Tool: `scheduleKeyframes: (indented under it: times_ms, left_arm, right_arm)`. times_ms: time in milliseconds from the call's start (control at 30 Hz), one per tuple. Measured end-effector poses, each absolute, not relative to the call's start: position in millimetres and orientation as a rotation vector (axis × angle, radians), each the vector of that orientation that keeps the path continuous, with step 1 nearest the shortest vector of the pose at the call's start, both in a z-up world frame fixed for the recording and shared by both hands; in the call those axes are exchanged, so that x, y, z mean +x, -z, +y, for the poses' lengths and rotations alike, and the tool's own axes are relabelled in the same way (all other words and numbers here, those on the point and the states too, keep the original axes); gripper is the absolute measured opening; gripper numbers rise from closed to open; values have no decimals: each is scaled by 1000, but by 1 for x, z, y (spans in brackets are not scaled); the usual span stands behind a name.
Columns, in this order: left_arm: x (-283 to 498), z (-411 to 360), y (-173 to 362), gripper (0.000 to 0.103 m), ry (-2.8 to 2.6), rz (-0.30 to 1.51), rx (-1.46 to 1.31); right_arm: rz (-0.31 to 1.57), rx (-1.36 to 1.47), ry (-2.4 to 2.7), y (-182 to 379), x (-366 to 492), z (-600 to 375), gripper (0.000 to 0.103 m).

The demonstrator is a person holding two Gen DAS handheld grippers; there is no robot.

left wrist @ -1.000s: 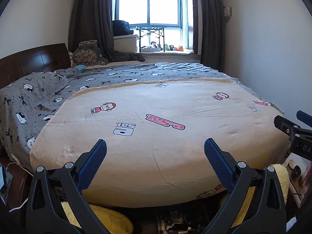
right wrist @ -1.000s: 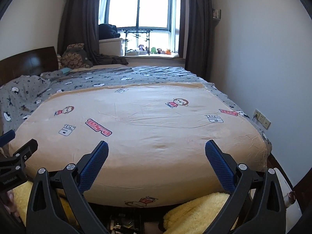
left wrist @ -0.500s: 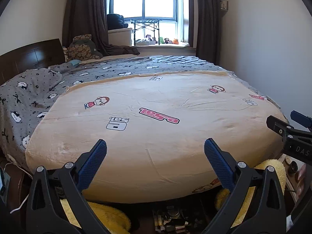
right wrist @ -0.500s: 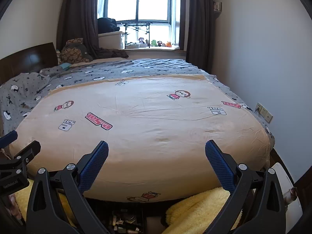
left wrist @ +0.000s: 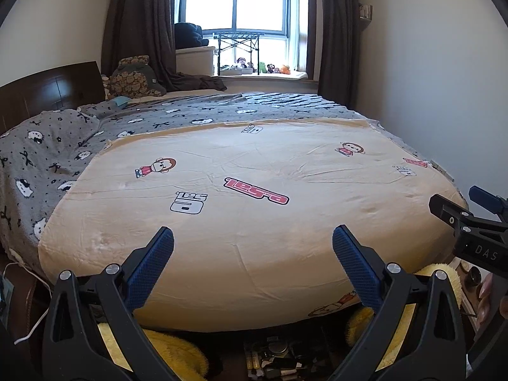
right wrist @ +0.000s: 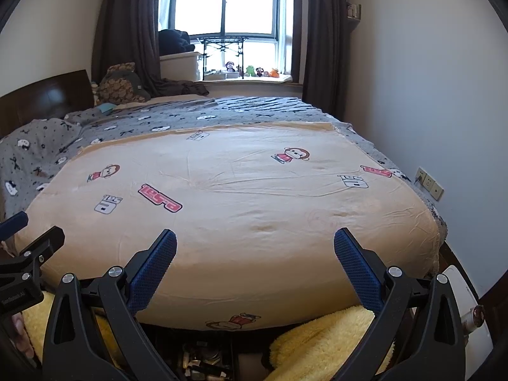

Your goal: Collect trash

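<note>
No piece of trash can be told apart in either view, so its direction and long axis cannot be given. The nearest candidate is a clutter of small items (left wrist: 273, 362) on the floor at the bottom centre of the left wrist view, under the foot of the bed (left wrist: 254, 190); they are too dark and small to identify.

The bed fills the middle of both frames. A beige blanket (right wrist: 241, 197) with cartoon monkeys and red logos covers its near part, and a grey patterned blanket (left wrist: 63, 152) lies at the left and far side. Yellow fluffy fabric (right wrist: 317, 339) sits at the lower edge, below the mattress. A dark headboard (left wrist: 47, 92) stands at the upper left, and a window (right wrist: 225, 6) with dark curtains and small toys on its sill is at top centre. A wall socket (right wrist: 428, 184) shows at the right of the right wrist view.

The left tongs (left wrist: 253, 263) stand wide apart and hold nothing (blue pads facing inward). The right tongs (right wrist: 255, 265) are likewise spread and empty. The floor clutter lies below and between the fingers of each, well apart from the tips.
</note>
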State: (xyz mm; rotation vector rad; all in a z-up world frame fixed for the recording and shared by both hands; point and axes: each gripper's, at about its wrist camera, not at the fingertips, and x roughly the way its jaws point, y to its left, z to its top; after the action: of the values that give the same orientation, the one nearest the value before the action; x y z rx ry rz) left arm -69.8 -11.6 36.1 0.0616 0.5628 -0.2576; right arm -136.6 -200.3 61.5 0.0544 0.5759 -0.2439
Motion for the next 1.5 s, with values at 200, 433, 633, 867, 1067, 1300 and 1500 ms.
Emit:
scheduleKeyframes:
  times_ms: [200, 433, 633, 867, 1067, 1300, 1500]
  left_arm:
    - [-70, -9, -37, 95, 260, 559, 45]
    - [-72, -7, -39, 95, 257, 549, 32]
    - [-74, -6, -41, 95, 264, 540, 29]
    - [-74, -5, -43, 95, 264, 535, 22]
    - [-74, -2, -43, 95, 261, 532, 18]
    - [-74, -1, -45, 95, 262, 527, 16]
    - [-74, -1, -46, 95, 263, 527, 18]
  right_arm:
    - [575, 52, 242, -62, -137, -199, 99]
    - [568, 59, 239, -62, -138, -200, 99]
    - [561, 60, 236, -63, -140, -199, 99]
    - [553, 60, 240, -63, -140, -198, 99]
    - [548, 61, 234, -65, -142, -197, 99]
    - [536, 58, 234, -67, -142, -198, 99]
    - [534, 48, 228, -68, -141, -195, 99]
